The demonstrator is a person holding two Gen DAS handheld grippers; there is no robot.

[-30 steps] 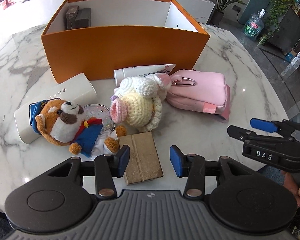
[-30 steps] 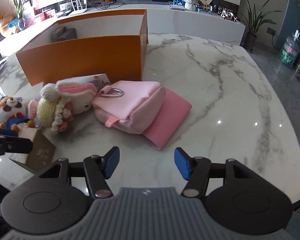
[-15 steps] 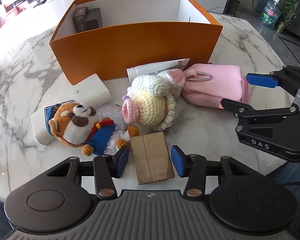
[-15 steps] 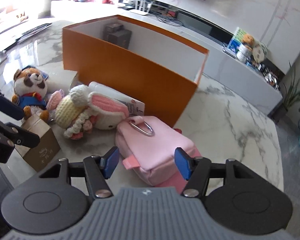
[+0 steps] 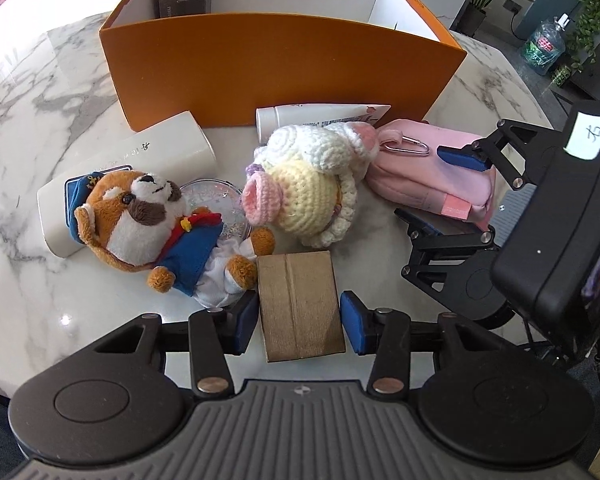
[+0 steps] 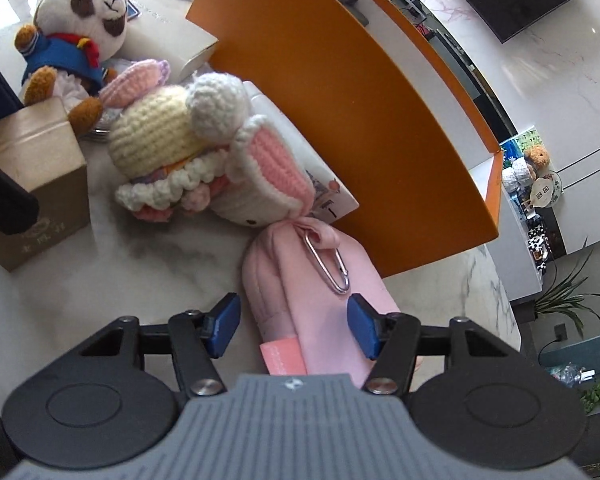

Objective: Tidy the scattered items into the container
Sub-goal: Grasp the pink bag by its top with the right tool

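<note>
Right gripper [image 6: 292, 322] brought over pink pouch [image 6: 316, 304], jaws closing, untouched; left gripper [image 5: 299, 322] closing astride brown box [image 5: 300, 304].

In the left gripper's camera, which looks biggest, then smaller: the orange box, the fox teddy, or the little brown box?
1. Orange box, clearly the largest.
2. Fox teddy.
3. Brown box, though it lies nearer the camera, so these two are uncertain.
</note>
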